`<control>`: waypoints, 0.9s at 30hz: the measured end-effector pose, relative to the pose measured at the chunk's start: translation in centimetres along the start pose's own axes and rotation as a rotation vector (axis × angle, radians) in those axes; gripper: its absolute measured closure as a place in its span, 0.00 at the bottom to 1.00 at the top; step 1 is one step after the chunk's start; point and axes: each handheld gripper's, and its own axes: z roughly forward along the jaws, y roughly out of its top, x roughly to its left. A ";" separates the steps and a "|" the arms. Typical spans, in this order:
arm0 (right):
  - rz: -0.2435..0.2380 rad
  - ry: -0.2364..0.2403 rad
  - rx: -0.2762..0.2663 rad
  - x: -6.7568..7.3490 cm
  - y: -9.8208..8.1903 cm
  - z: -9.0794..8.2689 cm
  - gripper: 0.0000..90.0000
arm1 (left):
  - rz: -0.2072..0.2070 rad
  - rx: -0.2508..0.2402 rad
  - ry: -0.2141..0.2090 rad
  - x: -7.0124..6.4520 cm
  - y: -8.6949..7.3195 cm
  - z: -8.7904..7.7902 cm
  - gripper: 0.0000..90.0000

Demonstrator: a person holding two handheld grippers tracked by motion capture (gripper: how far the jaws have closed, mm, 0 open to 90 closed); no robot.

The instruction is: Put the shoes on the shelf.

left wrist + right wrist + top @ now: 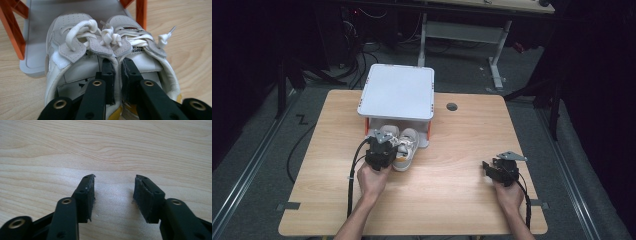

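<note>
A pair of small white and grey sneakers (407, 146) with white laces lies side by side, toes under a low white-topped shelf (398, 90) and heels toward the person. In the left gripper view, my left gripper (117, 62) is shut on the two inner collar walls of the sneakers (75, 50), one jaw inside each shoe, pinching them together. From the high view, the left gripper (379, 150) sits right over the heels. My right gripper (489, 167) rests low at the table's right side; its jaws (113, 185) stand open over bare wood with nothing between them.
The shelf stands on orange legs (141, 12) over a grey base plate (32, 62) at the back middle of the wooden table (452, 200). A round cable hole (452, 106) lies right of it. Black cables trail from both grippers toward the front edge.
</note>
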 end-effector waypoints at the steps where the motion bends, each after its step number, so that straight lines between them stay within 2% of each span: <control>1: 0.000 0.000 -0.001 0.0 0.0 0.0 0.61 | -0.008 0.000 0.008 0.2 0.1 0.3 0.90; 7: 0.010 -0.001 -0.002 0.1 0.2 0.1 0.73 | -0.030 -0.005 0.032 0.6 0.4 1.5 0.90; 11: 0.039 0.045 0.000 0.0 0.3 -0.1 0.76 | -0.039 -0.005 0.040 0.7 0.9 2.3 0.90; 15: 0.036 0.085 -0.020 0.4 0.8 -0.7 0.77 | -0.077 -0.018 0.043 1.1 1.0 3.0 0.90; 21: 0.012 0.162 -0.073 1.8 3.6 -2.1 0.79 | -0.110 -0.016 0.052 1.5 1.1 4.0 0.90; 27: -0.041 0.265 -0.121 4.4 7.5 -3.2 0.80 | -0.145 -0.022 0.065 1.9 1.1 4.5 0.89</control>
